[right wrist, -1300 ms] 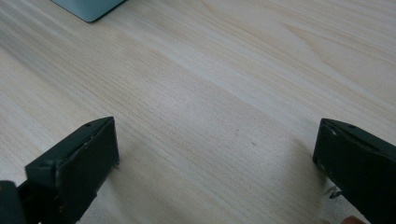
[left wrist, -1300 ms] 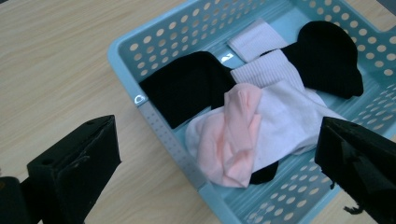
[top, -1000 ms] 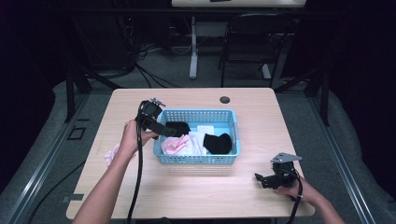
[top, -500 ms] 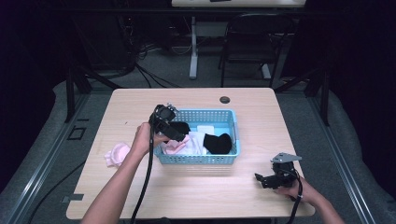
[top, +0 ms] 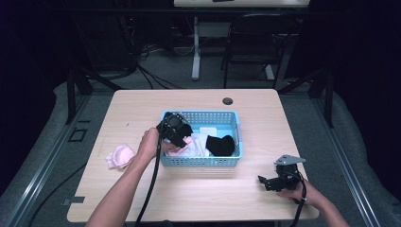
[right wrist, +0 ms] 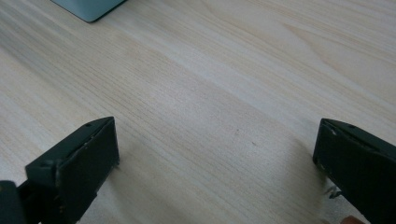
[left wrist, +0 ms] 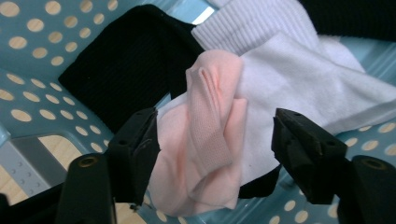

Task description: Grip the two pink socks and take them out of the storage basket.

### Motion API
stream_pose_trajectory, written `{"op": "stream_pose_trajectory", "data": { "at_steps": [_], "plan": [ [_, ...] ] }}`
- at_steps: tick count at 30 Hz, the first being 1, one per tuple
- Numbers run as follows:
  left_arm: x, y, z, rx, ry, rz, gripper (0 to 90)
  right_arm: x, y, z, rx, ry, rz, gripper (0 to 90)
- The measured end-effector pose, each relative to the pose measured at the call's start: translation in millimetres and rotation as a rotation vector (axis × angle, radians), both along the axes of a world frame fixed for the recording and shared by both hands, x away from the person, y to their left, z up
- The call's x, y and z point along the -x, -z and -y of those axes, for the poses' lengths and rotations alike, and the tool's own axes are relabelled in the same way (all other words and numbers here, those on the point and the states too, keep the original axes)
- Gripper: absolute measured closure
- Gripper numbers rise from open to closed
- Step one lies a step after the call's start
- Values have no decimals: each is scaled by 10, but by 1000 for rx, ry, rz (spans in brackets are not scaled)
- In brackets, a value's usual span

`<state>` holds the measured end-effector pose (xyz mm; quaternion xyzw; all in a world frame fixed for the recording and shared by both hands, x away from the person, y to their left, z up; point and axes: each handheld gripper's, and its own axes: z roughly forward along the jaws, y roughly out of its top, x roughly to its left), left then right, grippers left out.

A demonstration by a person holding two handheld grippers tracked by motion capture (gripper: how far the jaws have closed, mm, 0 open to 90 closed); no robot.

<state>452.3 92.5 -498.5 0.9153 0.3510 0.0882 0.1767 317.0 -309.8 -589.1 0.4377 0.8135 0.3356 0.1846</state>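
A blue plastic basket (top: 201, 162) stands mid-table with socks in it. My left gripper (top: 178, 136) dips into its left end. In the left gripper view that gripper (left wrist: 215, 144) is open, its jaws on either side of a crumpled pink sock (left wrist: 210, 140) without closing on it. The pink sock lies on white socks (left wrist: 303, 88) and beside a black sock (left wrist: 126, 65). Another pink sock (top: 120, 155) lies on the table left of the basket. My right gripper (top: 264, 183) rests open at the front right, with bare wood between its jaws (right wrist: 215, 158).
More black socks (top: 220, 144) lie in the basket's right half. A small dark round cap (top: 228, 100) sits near the table's far edge. The basket's corner (right wrist: 88, 7) shows at the top left of the right gripper view. A chair and cables stand beyond the table.
My left gripper moved right from the basket's left rim and down into the basket, over the pink sock. The right gripper stayed put.
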Motion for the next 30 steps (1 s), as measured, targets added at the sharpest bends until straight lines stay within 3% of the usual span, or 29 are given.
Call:
{"op": "stream_pose_trajectory", "data": {
  "at_steps": [4,8,14,21,24,30],
  "plan": [
    [-15,36,19,-10,-6,-10,370,0,0,0,1,0,0,0],
    [-60,118,22,-48,-16,-36,422,0,0,0,1,0,0,0],
    [-85,154,37,-49,-17,-43,467,0,0,1,-2,-2,0,0],
    [-110,225,124,-124,-1,-64,549,1,0,1,-2,-2,0,0],
    [-104,251,167,-167,-2,-66,645,2,0,1,-2,-2,0,0],
    [-97,250,188,-169,-5,-62,806,2,-1,1,-2,-3,-1,0]
  ]
}}
